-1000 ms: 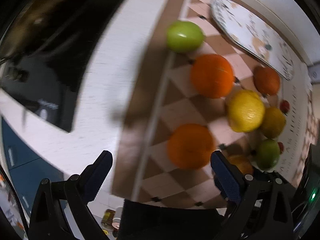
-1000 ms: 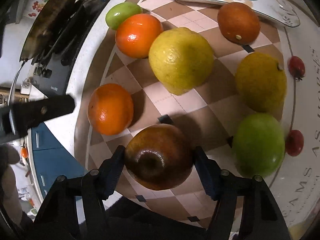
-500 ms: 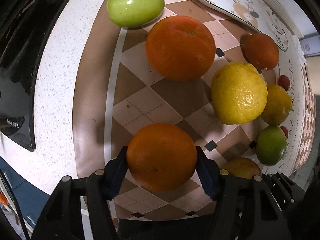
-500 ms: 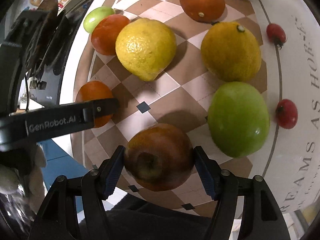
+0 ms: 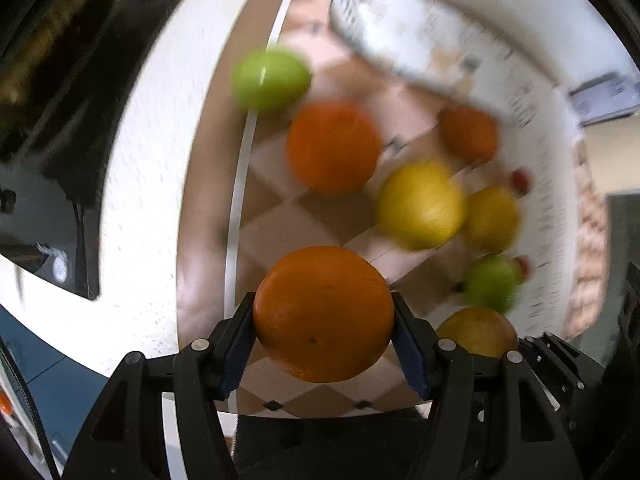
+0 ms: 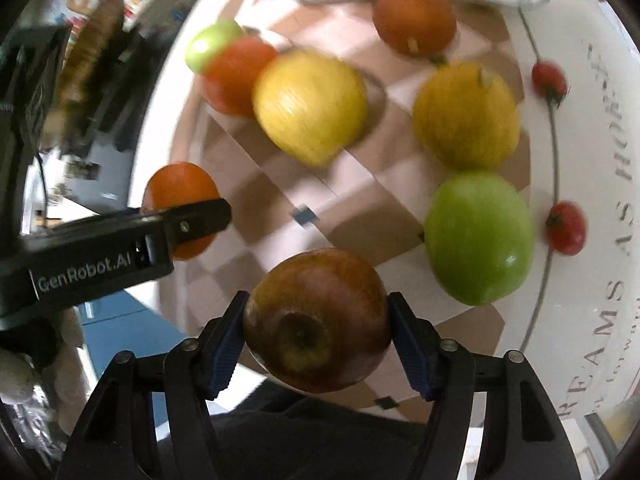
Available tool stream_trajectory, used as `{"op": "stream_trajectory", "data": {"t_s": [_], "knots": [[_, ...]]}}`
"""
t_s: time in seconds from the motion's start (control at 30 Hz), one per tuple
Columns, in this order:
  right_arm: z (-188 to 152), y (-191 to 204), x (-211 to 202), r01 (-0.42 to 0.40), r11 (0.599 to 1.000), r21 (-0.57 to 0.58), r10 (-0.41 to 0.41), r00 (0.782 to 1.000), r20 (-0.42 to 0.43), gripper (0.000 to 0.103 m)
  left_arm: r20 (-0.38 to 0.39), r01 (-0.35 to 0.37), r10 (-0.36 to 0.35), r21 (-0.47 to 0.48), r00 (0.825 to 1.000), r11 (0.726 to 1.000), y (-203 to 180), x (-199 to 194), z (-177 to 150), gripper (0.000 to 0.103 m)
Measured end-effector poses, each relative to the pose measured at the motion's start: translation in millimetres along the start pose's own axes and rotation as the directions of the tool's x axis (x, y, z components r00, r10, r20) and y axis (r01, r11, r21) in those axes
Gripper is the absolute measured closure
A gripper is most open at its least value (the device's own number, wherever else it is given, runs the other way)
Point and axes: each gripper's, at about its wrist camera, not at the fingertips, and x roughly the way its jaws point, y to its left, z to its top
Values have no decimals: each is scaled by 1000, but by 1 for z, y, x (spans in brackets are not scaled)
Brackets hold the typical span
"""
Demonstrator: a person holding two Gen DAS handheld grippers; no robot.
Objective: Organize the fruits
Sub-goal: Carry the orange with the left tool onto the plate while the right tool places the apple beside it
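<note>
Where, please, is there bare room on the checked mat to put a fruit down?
The checked mat is bare between the lemon, the green apple and the held red apple. The far end is crowded, with an orange and another lemon packed close.

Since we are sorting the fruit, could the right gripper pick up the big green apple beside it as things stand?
Probably not yet: the right gripper is shut on a reddish-brown apple, though nothing covers the green apple.
</note>
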Motion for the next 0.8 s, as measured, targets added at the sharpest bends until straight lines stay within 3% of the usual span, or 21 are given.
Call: {"op": "stream_trajectory", "data": {"t_s": [0.17,0.33,0.53,0.67,0.8], "knots": [[48,-9,-75,-14,1000,-19,17,988,154,33,118,70,-71,9,991,997,-20,-60,57,42],[145,-50,-101,63,998,20,-66,970,236,33,166,21,-26,28,986,999,-47,-56,143,42],[239,-86,-77,146,989,12,-146,973,180,33,49,43,-42,-18,998,999,-64,4,230,42],[270,-103,-48,182,983,5,-182,977,109,33,-49,75,-79,-76,996,994,-62,44,263,42],[289,-109,-30,189,982,-4,-188,980,63,33,-100,88,-100,-119,990,989,-59,63,276,42]]}}
